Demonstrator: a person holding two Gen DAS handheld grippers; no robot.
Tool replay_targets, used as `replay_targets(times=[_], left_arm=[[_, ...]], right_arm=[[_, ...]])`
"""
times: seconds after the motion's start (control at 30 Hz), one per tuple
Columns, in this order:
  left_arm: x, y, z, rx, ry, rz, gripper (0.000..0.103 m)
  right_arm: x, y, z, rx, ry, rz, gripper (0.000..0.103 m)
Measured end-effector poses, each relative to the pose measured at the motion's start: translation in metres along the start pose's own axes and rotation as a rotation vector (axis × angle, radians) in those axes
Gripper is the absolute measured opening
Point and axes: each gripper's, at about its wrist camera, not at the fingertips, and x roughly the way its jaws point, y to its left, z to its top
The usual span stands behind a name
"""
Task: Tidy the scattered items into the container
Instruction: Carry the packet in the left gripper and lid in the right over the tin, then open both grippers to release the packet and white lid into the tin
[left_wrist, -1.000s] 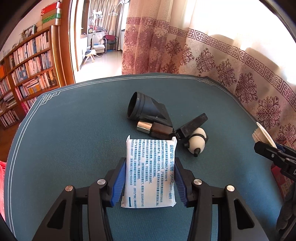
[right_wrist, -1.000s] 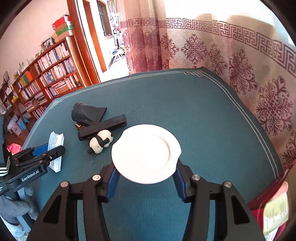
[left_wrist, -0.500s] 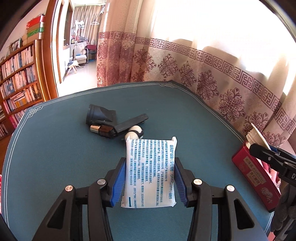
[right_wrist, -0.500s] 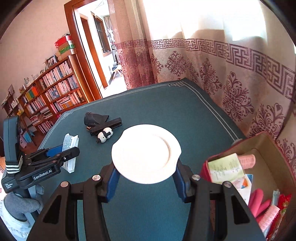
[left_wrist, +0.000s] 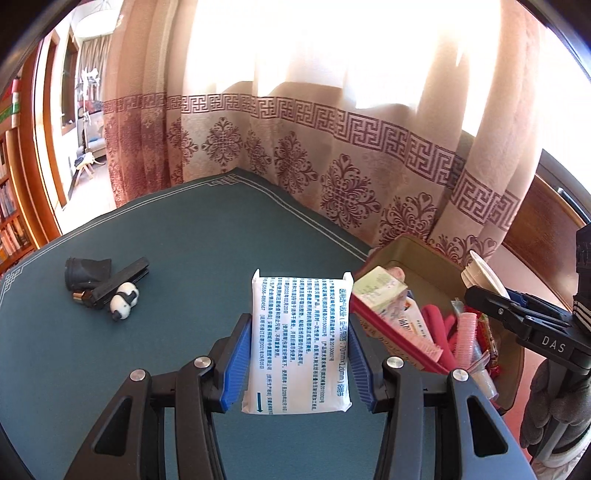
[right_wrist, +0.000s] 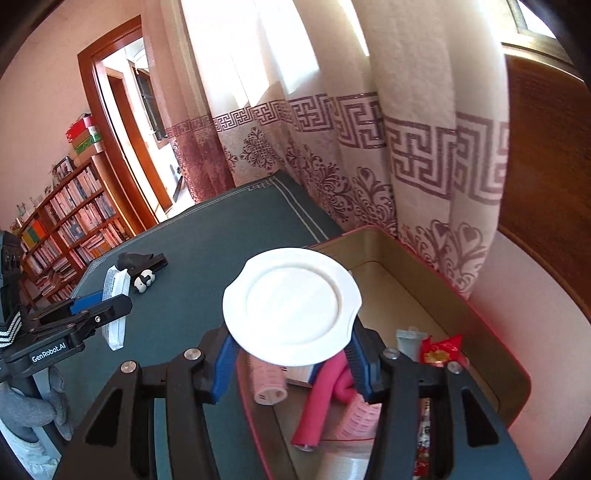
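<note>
— What do the left tongs (left_wrist: 300, 354) have?
— They are clamped on a white packet (left_wrist: 299, 339) above the tabletop (left_wrist: 207, 236), beside the box (right_wrist: 436, 280).
— And the right tongs (right_wrist: 290, 363)?
— Closed on a white plate (right_wrist: 291, 308), over the box's near end.

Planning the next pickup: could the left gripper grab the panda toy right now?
Probably not: the left gripper is shut on the white packet, so its jaws are full. The panda toy lies uncovered on the table.
</note>
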Motion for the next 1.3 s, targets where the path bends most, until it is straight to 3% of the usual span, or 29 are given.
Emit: replay_targets(times=[0.33, 0.57, 0.6, 0.67, 0.73, 0.8, 1.3], left_arm=[[0.028, -0.089, 0.016, 0.131, 0.037, -0.081, 0.051], [0.046, -0.126, 0.018, 0.181, 0.069, -0.105, 0.051], [0.048, -0.128, 0.018, 0.178, 0.073, -0.104, 0.052], [0.052, -0.131, 0.019, 0.168, 0.083, -0.107, 0.071], [0.053, -0.133, 0.019, 0.162, 0.086, -0.109, 0.076], [0.052, -0.134, 0.018, 0.163, 0.087, -0.109, 0.076], [0.039, -0.107, 0.012, 0.097, 0.079, -0.093, 0.076]], right_arm=[[-0.013, -0.046, -0.010, 0.038, -0.010, -0.020, 0.056], [-0.016, -0.062, -0.014, 0.048, -0.008, -0.020, 0.056], [-0.016, -0.063, -0.014, 0.048, -0.007, -0.019, 0.056], [-0.016, -0.065, -0.015, 0.050, -0.006, -0.017, 0.056], [-0.017, -0.069, -0.015, 0.060, -0.006, -0.013, 0.059], [-0.018, -0.072, -0.016, 0.071, -0.008, -0.009, 0.069], [-0.031, -0.064, -0.014, 0.077, -0.041, -0.009, 0.070]])
